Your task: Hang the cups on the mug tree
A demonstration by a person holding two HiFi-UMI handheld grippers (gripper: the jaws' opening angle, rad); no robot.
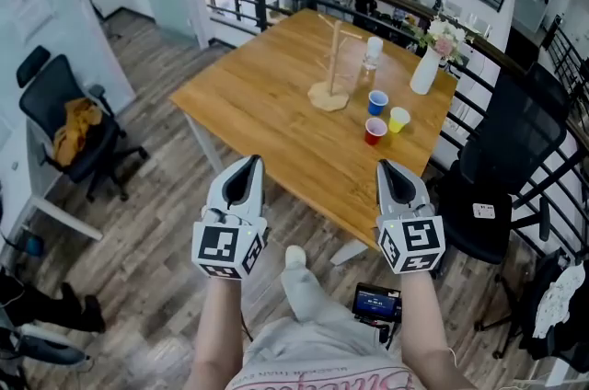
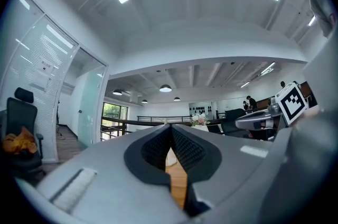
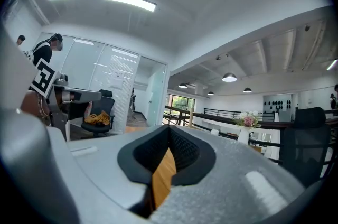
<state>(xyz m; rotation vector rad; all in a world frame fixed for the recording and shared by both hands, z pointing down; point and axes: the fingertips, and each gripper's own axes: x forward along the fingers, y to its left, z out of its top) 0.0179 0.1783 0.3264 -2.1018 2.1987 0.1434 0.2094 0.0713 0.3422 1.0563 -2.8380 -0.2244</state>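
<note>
Our left gripper (image 1: 246, 167) and right gripper (image 1: 395, 171) have the jaws together and are empty. The cups (image 1: 377, 103) stand on the table (image 1: 267, 103) just beside the tree (image 1: 335, 52), well apart from us. We should open one gripper before reaching the red cup (image 1: 375, 131), the nearest.

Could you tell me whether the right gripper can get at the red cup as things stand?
Probably yes: the red cup stands nearest the right gripper, with only bare table between them, though its shut fingers must open first.
</note>
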